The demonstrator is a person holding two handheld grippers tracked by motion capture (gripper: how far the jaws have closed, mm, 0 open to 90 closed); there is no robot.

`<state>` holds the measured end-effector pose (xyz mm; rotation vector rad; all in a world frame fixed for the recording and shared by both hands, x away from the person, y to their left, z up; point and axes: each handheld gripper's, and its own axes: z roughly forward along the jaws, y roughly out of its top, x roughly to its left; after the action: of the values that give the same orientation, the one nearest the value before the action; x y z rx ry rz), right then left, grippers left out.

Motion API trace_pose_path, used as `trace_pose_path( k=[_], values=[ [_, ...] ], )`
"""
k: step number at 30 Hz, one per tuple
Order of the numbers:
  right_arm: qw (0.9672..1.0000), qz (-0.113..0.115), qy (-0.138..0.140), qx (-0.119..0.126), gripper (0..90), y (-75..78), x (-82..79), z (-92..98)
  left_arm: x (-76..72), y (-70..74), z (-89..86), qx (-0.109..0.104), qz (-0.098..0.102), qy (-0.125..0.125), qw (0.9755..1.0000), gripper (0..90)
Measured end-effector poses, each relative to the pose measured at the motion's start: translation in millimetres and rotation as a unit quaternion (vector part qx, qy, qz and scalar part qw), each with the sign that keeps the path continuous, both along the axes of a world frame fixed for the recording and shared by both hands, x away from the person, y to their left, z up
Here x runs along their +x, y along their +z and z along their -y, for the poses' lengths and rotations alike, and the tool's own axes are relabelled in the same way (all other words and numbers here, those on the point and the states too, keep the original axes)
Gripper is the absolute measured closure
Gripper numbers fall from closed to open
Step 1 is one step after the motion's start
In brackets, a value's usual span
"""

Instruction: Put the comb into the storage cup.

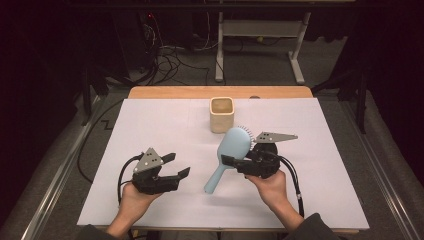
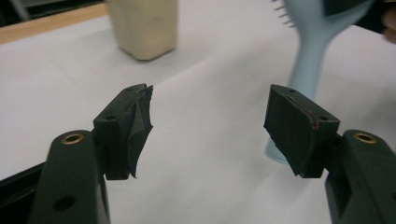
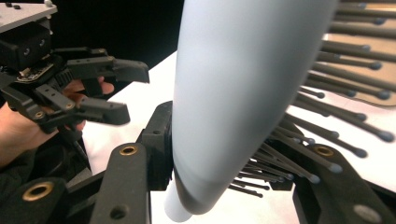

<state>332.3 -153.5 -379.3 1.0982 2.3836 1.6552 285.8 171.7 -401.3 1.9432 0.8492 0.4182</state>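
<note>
High view: fixed above near edge of table, looks forward and down, far back. Left gripper view: low, close over tabletop, faces cup and hairbrush, same pair seen from above. Right gripper view: super close on hairbrush, looks across at left gripper.

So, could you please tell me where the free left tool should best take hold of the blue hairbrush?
Probably on the handle of the hairbrush. It is slim, bare and juts down-left toward the open left tool, whose jaws stand empty. Come in from the left, across the handle, jaws either side. The head is bristled and already clamped by the right tool, so it offers little room.
</note>
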Motion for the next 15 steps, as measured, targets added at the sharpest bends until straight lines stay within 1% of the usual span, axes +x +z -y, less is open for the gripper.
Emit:
trace_pose_path(
  k=[6,14,15],
  values=[
    [0.9999,-0.001,-0.004,-0.01,54.3,2.2,2.2,4.1,-2.9,-3.7,-13.2,0.001,0.007,0.013,0.9999,31.0],
    [0.9997,-0.001,-0.009,-0.021,54.2,4.3,4.3,8.4,-6.1,-7.9,-26.3,-0.003,0.011,0.022,0.9997,30.9],
    [0.9997,0.001,-0.01,-0.023,54.2,4.5,4.4,9.7,-7.2,-8.8,-28.5,-0.006,0.013,0.025,0.9996,31.0]
  ],
)
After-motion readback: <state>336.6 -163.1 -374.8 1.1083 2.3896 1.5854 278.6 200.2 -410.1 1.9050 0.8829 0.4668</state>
